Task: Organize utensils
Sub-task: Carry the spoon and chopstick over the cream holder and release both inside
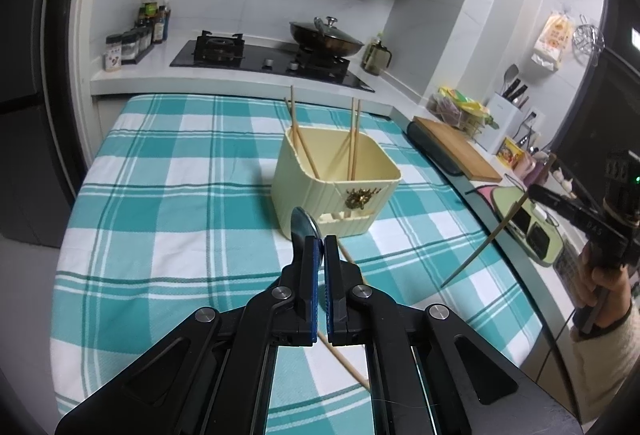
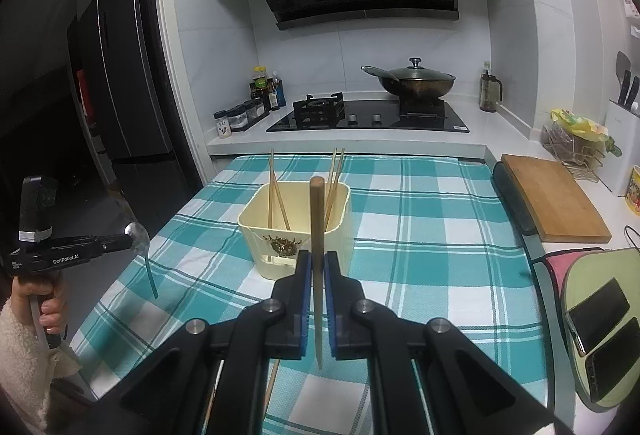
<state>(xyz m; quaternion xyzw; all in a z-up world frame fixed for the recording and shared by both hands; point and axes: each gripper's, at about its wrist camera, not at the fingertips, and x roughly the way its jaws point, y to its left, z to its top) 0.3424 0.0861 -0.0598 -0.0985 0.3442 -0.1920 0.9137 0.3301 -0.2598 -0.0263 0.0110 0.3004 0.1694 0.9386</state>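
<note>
A cream utensil bin (image 1: 336,187) stands on the teal checked cloth (image 1: 168,195) with several chopsticks (image 1: 352,139) leaning inside; it also shows in the right wrist view (image 2: 296,223). My left gripper (image 1: 320,241) is shut on a metal spoon (image 1: 303,225), bowl up, just in front of the bin; the spoon also shows from the side (image 2: 138,235). My right gripper (image 2: 318,259) is shut on a single chopstick (image 2: 317,227), held upright in front of the bin; it also shows at the right (image 1: 492,235). A loose chopstick (image 1: 344,355) lies on the cloth under the left gripper.
A stove (image 2: 368,119) with a lidded wok (image 2: 412,79) sits behind the table. A wooden cutting board (image 2: 552,195), a knife block (image 2: 624,139) and a green tray with two phones (image 2: 600,323) are on the right counter. A fridge (image 2: 120,95) stands left.
</note>
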